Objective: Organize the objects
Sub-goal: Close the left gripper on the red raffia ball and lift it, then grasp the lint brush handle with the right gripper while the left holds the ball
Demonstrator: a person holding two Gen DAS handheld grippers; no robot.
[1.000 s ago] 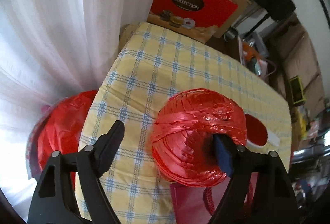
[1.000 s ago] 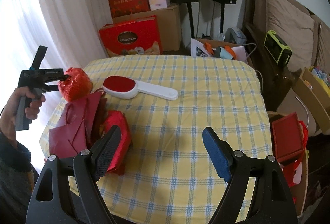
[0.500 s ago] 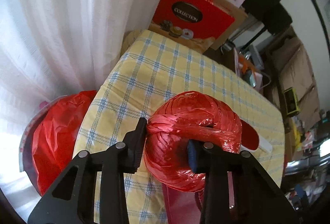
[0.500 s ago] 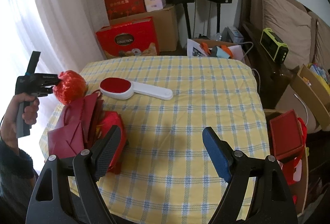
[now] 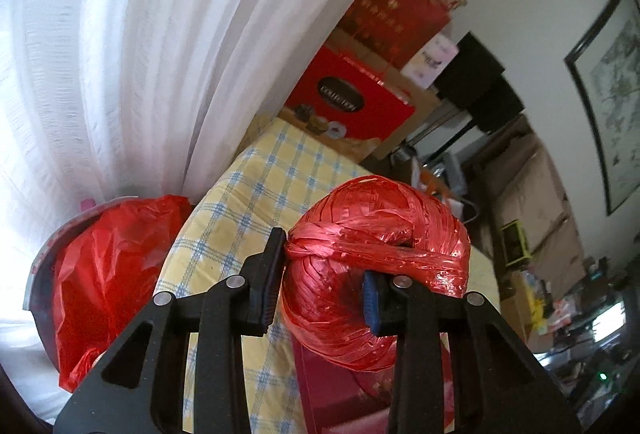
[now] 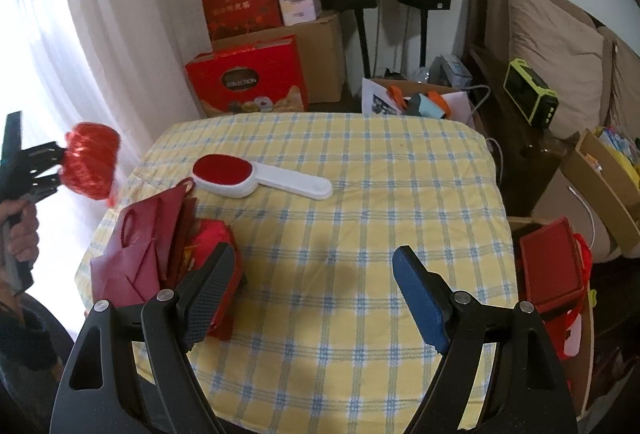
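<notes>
One ball of red string (image 5: pixel 376 270) sits between the jaws of the left gripper (image 5: pixel 320 286). The jaws are squeezed in on it, one pad on its left side and the blue pad pushed into its middle, so the ball is held tight. In the right wrist view the ball (image 6: pixel 90 164) shows at the far left of the frame, up in the air, out past the left edge of the desk (image 6: pixel 360 194). It does not touch the yellow checked cloth.

Below and to the left of the ball, in the lower left of the left wrist view, there is a round bin with a red plastic bag (image 5: pixel 108 274) in it. The bin stands on the floor just beside the desk, next to the white curtain (image 5: pixel 120 54). The ball is above the desk edge, and the bin lies to its left and lower down. My guess is the ball may go there, so the left hand would need to swing left and down.

The right gripper (image 6: pixel 316 294) hangs over the near part of the desk with its jaws wide apart and nothing in them. A white brush with a red pad (image 6: pixel 260 180) lies ahead of it, its long handle pointing to the right of the frame. Some dark red paper bags (image 6: pixel 148 246) lie by its left jaw. The right hand is nearer to both of these.
</notes>
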